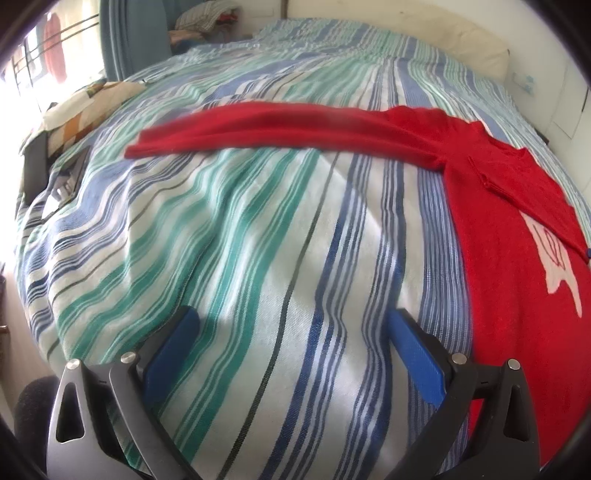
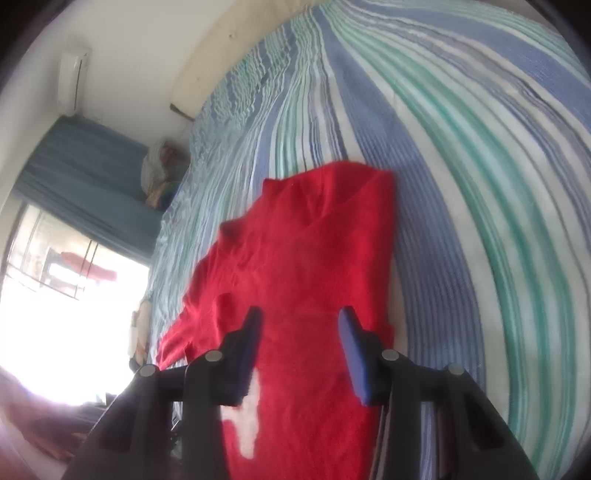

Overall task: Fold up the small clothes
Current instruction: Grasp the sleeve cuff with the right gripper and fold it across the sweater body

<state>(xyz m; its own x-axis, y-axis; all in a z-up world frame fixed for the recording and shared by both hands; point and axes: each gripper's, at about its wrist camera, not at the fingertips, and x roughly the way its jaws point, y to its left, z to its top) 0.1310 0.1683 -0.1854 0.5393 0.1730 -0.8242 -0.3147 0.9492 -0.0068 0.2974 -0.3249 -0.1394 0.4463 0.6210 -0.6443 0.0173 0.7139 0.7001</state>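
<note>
A red knitted sweater with a white motif lies flat on the striped bedspread. One long sleeve stretches out to the left across the bed. My left gripper is open and empty, over bare bedspread just left of the sweater's body. In the right wrist view the sweater lies ahead with one side folded over the body. My right gripper is open and empty, hovering over the sweater's middle near the white motif.
A patterned cloth and dark objects lie at the bed's left edge. A pile of clothes sits at the far corner. A cream headboard cushion and wall bound the far side. A bright window lies left.
</note>
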